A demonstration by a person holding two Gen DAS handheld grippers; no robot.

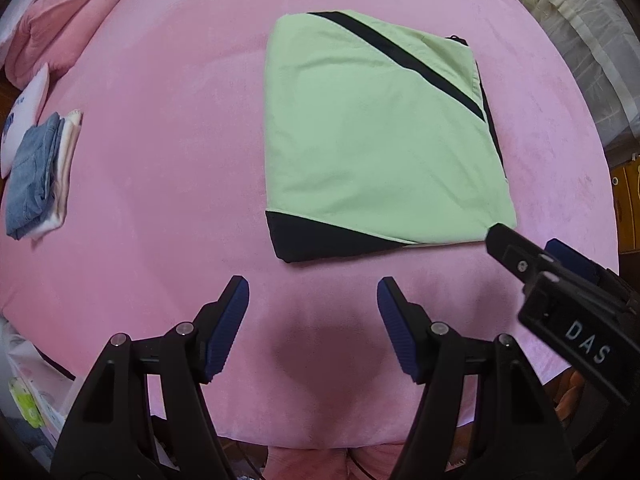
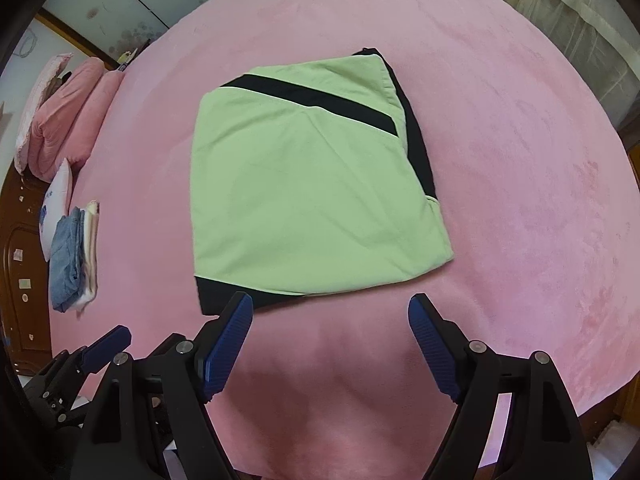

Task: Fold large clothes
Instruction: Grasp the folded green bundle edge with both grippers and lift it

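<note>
Since the green garment point(image 1: 384, 136) lies as a folded square on the pink bed point(image 1: 160, 160), both the left claw point(image 1: 313, 328) and right claw point(image 2: 330, 346) hang wide open and empty near its front edge; folding looks finished, so stacking it likely comes next.

The folded layers under the green garment point(image 2: 312, 196) are hidden, only black edges peeking out at its right side. The right gripper point(image 1: 532, 256) is cut off by the left wrist view's right edge. Beneath the jeans point(image 1: 32, 176), pale cloth, possibly another folded piece. Print on the white pillow point(image 2: 58, 200) is too small to read.
</note>
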